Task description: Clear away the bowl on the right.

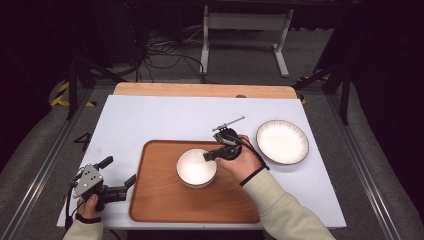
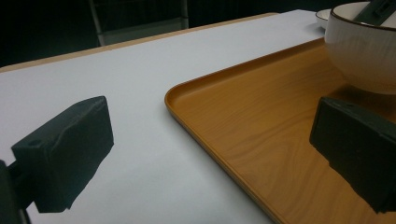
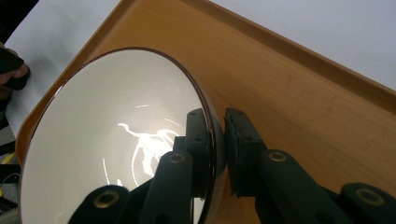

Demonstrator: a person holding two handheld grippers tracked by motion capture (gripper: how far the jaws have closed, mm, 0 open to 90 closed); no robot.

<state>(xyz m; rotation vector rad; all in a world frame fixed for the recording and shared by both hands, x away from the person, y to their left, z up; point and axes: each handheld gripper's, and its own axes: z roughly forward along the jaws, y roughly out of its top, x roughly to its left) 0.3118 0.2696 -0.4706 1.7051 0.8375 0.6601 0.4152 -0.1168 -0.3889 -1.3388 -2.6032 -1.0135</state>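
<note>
Right hand-held gripper (image 3: 218, 140): clamped on rim of white round ceramic bowl (image 3: 116, 140), over brown wooden tray (image 3: 299, 93).
Left hand-held gripper (image 2: 210, 154): jaws held apart, nothing gripped.

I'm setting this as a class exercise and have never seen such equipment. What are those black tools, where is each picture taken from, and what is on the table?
A person holds a two-jaw tool in each hand. One camera looks down from above; one rides on each gripper. On the white table lie a wooden tray and a dark-rimmed plate. The right gripper pinches the rim of a white bowl over the tray, one jaw inside, one outside. The left gripper stands open beside the tray, holding nothing.
</note>
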